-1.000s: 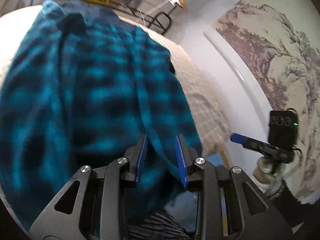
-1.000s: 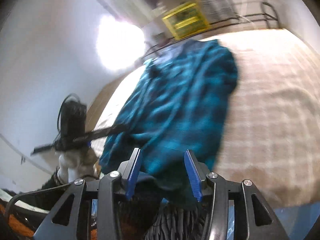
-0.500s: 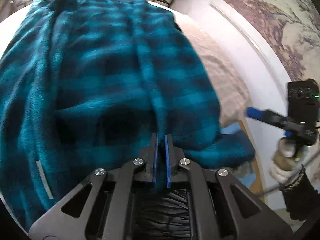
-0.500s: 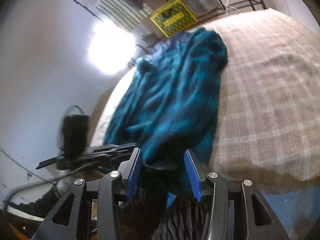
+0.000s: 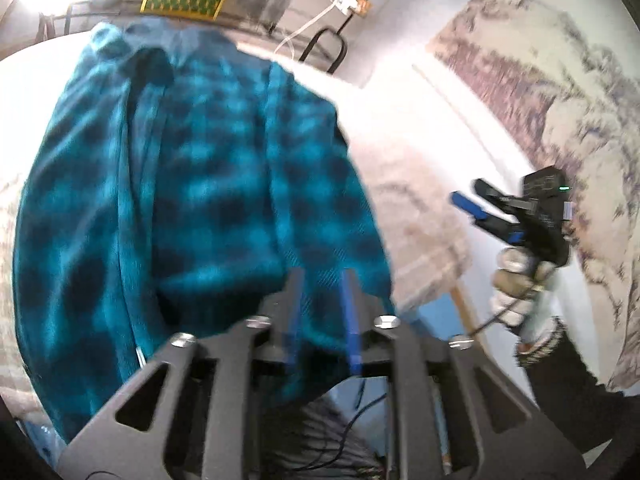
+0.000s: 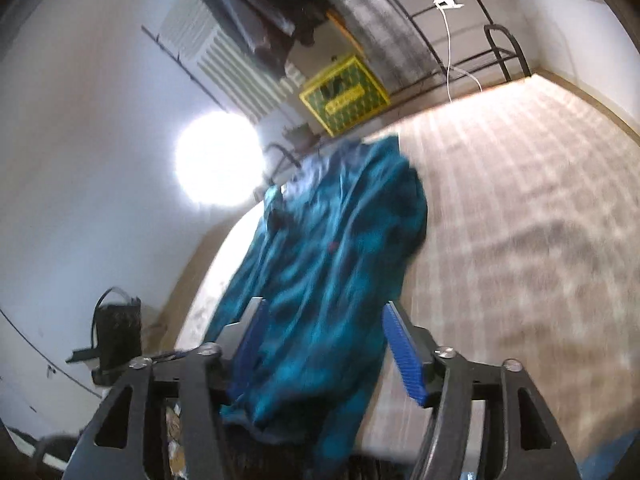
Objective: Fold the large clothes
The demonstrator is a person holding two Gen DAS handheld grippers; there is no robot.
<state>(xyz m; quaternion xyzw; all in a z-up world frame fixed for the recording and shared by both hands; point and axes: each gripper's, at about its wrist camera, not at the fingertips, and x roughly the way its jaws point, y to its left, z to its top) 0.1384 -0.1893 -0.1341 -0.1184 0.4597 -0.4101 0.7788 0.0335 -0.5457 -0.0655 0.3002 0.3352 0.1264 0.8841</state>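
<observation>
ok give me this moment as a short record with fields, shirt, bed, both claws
shirt: blue plaid shirt, spread lengthwise on the bed, near hem hanging over the edge
bed: beige checked cover, bare to the right of the shirt
left claw: open, fingers either side of the hem fabric, not pinching
right claw: open wide, over the shirt's near end; seen off to the side in the left view
background: yellow crate beyond the bed
image quality: motion blur in both views

shirt (image 5: 208, 184) plaid blurred | hem hidden behind left claw (image 5: 320, 312)
</observation>
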